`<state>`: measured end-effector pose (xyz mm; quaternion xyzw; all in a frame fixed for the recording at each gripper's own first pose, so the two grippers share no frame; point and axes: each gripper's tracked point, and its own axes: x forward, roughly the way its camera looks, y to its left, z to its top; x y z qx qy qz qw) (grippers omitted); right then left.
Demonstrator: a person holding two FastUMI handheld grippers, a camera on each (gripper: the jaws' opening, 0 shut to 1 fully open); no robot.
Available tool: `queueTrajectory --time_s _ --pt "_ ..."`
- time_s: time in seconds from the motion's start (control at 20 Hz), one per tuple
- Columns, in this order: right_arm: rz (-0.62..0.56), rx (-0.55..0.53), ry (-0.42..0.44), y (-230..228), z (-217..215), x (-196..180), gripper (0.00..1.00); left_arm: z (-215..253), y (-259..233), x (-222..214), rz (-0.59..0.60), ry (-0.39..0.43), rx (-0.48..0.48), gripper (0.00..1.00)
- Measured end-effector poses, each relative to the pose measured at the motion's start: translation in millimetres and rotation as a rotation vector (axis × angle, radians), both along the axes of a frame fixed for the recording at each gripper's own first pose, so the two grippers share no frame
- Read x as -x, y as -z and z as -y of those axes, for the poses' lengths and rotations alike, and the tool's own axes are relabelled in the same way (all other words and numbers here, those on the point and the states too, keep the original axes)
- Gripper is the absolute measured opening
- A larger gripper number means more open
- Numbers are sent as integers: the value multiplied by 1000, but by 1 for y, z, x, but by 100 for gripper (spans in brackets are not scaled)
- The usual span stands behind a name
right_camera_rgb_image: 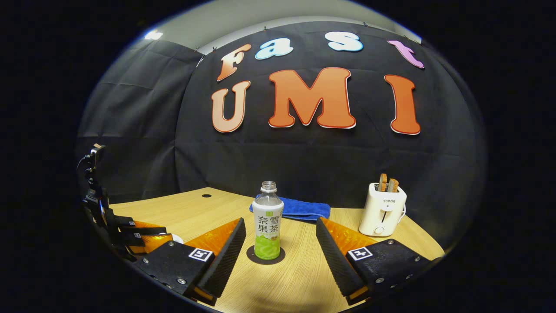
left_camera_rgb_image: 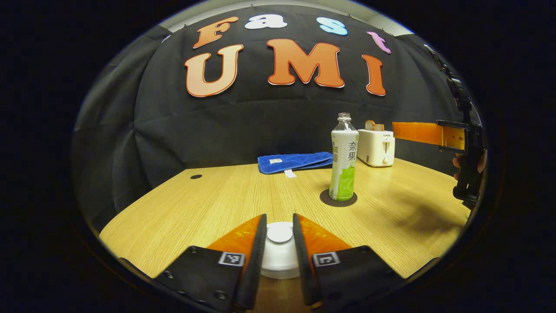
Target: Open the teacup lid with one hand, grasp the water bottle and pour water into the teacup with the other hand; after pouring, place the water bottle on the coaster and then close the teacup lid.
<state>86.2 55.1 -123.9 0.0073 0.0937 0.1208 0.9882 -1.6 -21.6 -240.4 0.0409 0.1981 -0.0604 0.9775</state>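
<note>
Fingers of the left gripper (left_camera_rgb_image: 279, 237) are pressing from both sides on the knob of the white teacup lid (left_camera_rgb_image: 279, 250), low over the wooden table (left_camera_rgb_image: 208, 204). The right gripper (right_camera_rgb_image: 280, 243) is hovering with its jaws spread wide and nothing between them, apart from the water bottle (right_camera_rgb_image: 267, 221). That uncapped bottle is standing upright on the dark coaster (right_camera_rgb_image: 266, 255). Farther back, a folded blue towel (left_camera_rgb_image: 295, 161) is lying and a white toaster (right_camera_rgb_image: 382, 214) is sitting against the wall.
</note>
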Motion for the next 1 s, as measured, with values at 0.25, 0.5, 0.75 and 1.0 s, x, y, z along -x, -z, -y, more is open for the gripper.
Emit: queueTrajectory --time_s 0.25,0.5,0.75,1.0 --pt "27 -5 18 -13 2 8 97 -3 -40 -3 105 -30 -6 81" --pt "65 -6 45 -36 7 17 97 -1 -94 -12 217 -55 22 92" --pt "94 -12 64 -59 13 26 97 3 -141 -19 299 -59 40 93" --pt "123 -5 102 -74 22 33 97 -7 -184 -23 359 -78 42 96"
